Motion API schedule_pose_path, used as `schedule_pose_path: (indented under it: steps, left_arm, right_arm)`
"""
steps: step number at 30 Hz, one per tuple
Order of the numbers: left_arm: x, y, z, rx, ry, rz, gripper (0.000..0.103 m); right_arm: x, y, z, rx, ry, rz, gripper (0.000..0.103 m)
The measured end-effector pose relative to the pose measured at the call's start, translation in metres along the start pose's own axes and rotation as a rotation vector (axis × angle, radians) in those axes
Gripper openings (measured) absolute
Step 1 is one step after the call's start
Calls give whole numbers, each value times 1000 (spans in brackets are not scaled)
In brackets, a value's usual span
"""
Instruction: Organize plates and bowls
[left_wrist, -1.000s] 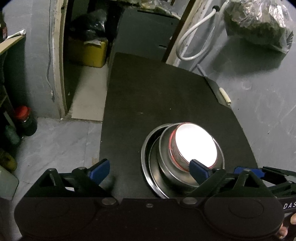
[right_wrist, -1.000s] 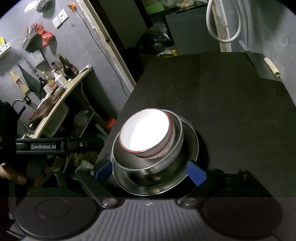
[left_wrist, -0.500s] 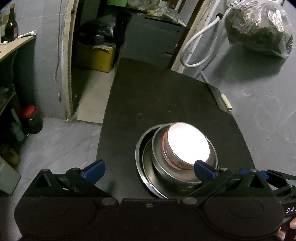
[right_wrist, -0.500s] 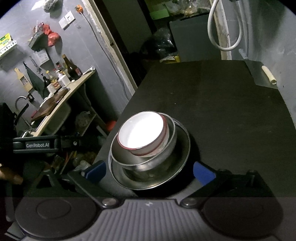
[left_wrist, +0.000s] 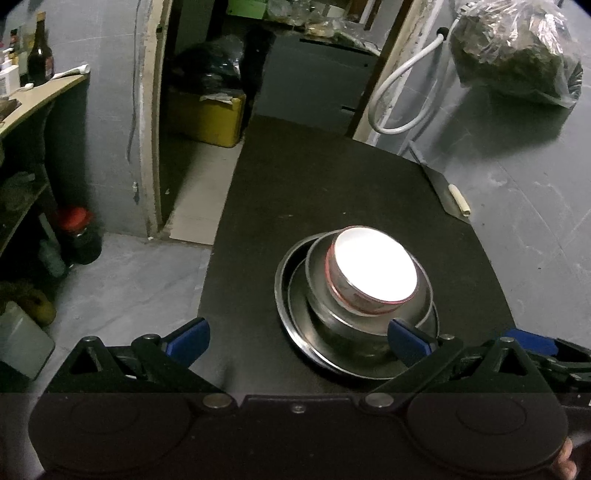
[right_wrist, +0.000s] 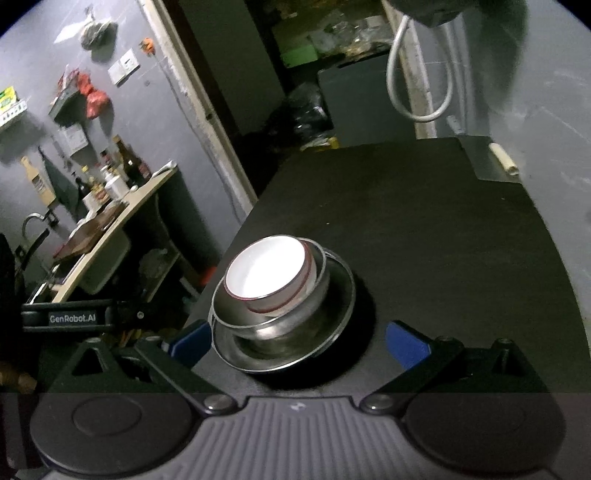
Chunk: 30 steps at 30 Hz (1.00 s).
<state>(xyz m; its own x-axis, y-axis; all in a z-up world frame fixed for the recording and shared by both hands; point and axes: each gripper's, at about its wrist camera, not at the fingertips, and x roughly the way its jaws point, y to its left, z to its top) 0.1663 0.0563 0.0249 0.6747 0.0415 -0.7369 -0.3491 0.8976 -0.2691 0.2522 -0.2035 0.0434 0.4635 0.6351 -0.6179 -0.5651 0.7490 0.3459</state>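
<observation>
Nested bowls (right_wrist: 275, 291) ahead of right tool (right_wrist: 295, 341), untouched

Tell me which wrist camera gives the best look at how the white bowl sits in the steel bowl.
The right wrist view: its lower angle shows the white bowl in profile, tilted inside the steel bowl, which rests on the steel plate. The left wrist view looks down from higher up, so the white bowl's inside glares out and the tilt is harder to judge.

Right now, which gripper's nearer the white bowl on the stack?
Left, by a little. The left gripper sits left of the stack, its right fingertip overlapping the steel plate below the white bowl. The right gripper is open, back from the stack, apart.
</observation>
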Motion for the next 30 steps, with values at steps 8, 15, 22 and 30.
schedule_pose_path:
  steps: [8, 15, 22, 30]
  left_arm:
    - [-15, 0, -13, 61, -21, -9, 102]
    - [-51, 11, -30, 107, -123, 9, 102]
    - [-80, 26, -50, 137, -167, -6, 102]
    - [-101, 44, -75, 163, -169, -15, 102]
  right_arm:
    - [-17, 17, -15, 35, -68, -61, 103]
    - [-40, 40, -35, 71, -135, -134, 103]
    - [-62, 67, -57, 60, -174, -189, 103]
    - [-78, 95, -86, 29, -185, -243, 103]
